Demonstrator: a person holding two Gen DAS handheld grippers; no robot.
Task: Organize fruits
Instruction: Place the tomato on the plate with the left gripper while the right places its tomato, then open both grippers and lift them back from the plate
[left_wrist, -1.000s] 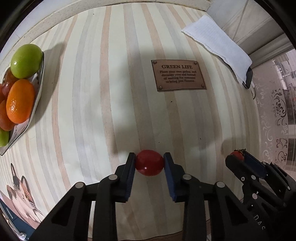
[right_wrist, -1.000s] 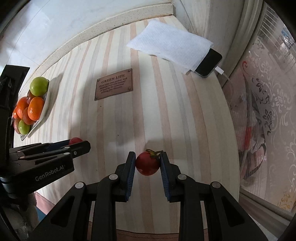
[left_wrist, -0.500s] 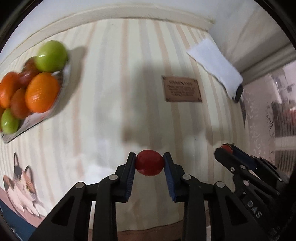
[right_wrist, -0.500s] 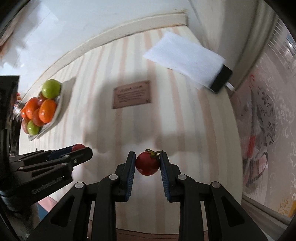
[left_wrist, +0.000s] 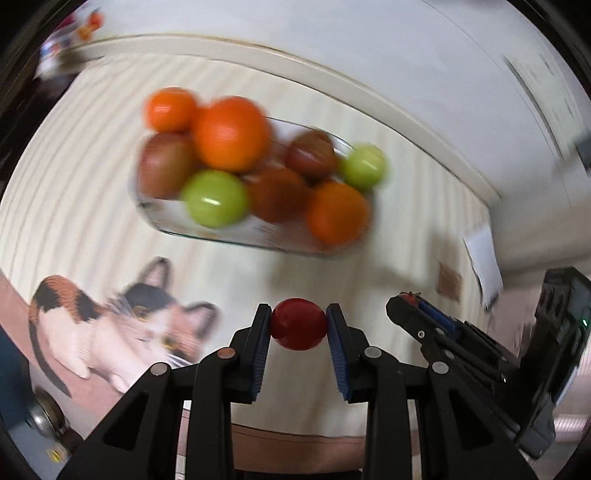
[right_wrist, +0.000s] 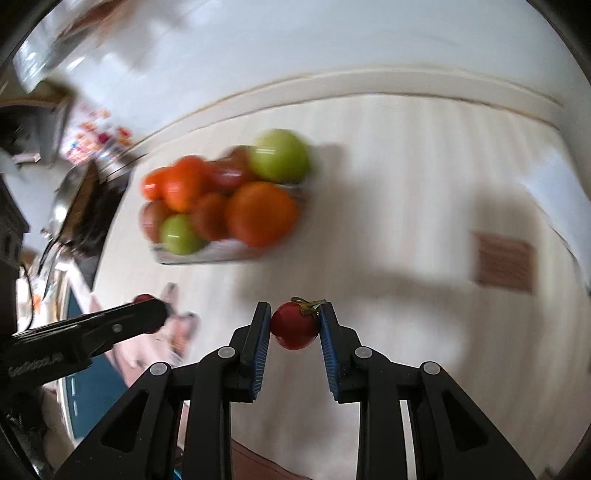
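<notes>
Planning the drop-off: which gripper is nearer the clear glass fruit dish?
Left. The left gripper with its red tomato sits just short of the dish; the right gripper trails farther to its right.

Pale striped tablecloth (left_wrist: 92, 177) with a printed calico cat (left_wrist: 122, 325), small brown plaque (right_wrist: 504, 261) on the cloth, white folded cloth (left_wrist: 484, 258) near the wall, all motion-blurred
</notes>
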